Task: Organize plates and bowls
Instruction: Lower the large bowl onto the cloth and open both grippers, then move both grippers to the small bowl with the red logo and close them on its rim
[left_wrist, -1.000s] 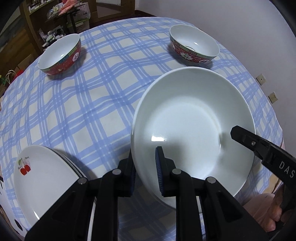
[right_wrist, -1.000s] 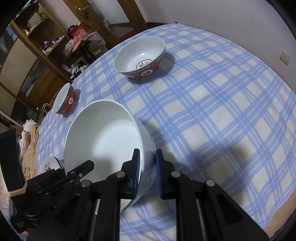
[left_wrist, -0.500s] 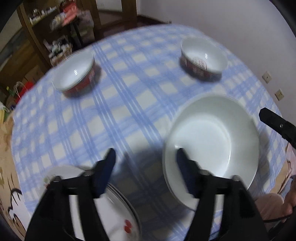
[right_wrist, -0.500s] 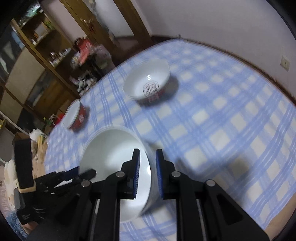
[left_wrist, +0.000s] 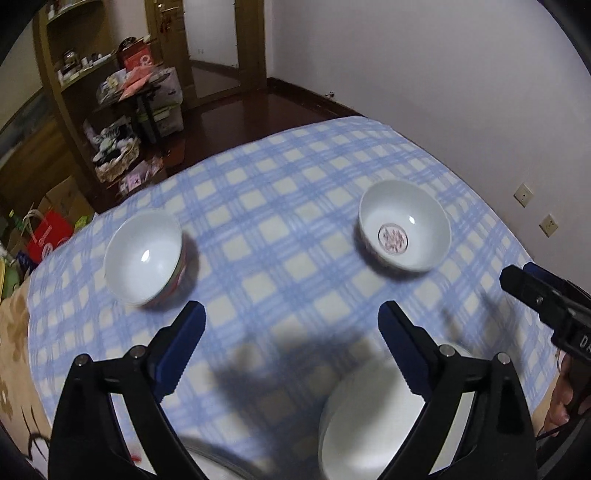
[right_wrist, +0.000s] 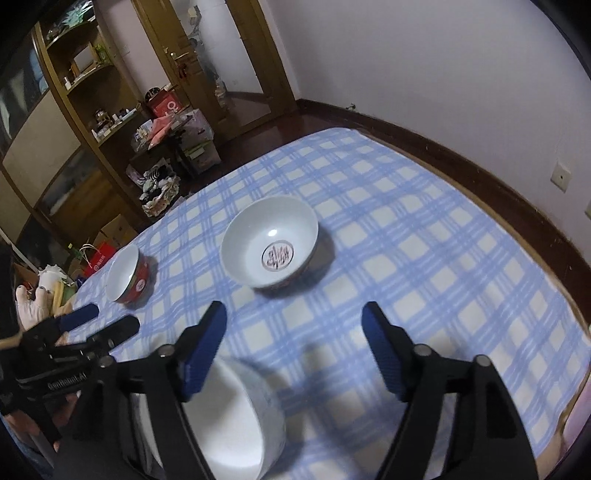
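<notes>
Readable writing is scarce. The right wrist view shows white lettering on the body of the left tool (right_wrist: 107, 325), roughly "GenRobot.AI", and the left wrist view catches only the letters "D" and part of another on the right tool (left_wrist: 517, 277) at the frame's edge. Each small bowl carries a round red character medallion at its bottom, too blurred to read.

Both tools have just been opening, and their blue-padded jaws now stand wide with nothing between them. The left tool (left_wrist: 291, 325) hangs above the checked blue-and-white cloth of the counter (left_wrist: 280, 206); the right tool (right_wrist: 293, 326) does the same.

The large white bowl (left_wrist: 373, 421) sits on the counter at its near edge, below and clear of the pads, seen also in the right wrist view (right_wrist: 229, 417). Farther out stand a red-sided bowl (left_wrist: 146, 260) to the left and a medallion bowl (left_wrist: 404, 229) to the right, well apart.

Only the left wrist view shows the rim of a stack of white plates (left_wrist: 207, 458) at the bottom edge, beside the large bowl. Only the right wrist view shows the red outside of the far bowl (right_wrist: 127, 273) clearly, and a gloved hand (right_wrist: 31, 301) behind the left tool.
</notes>
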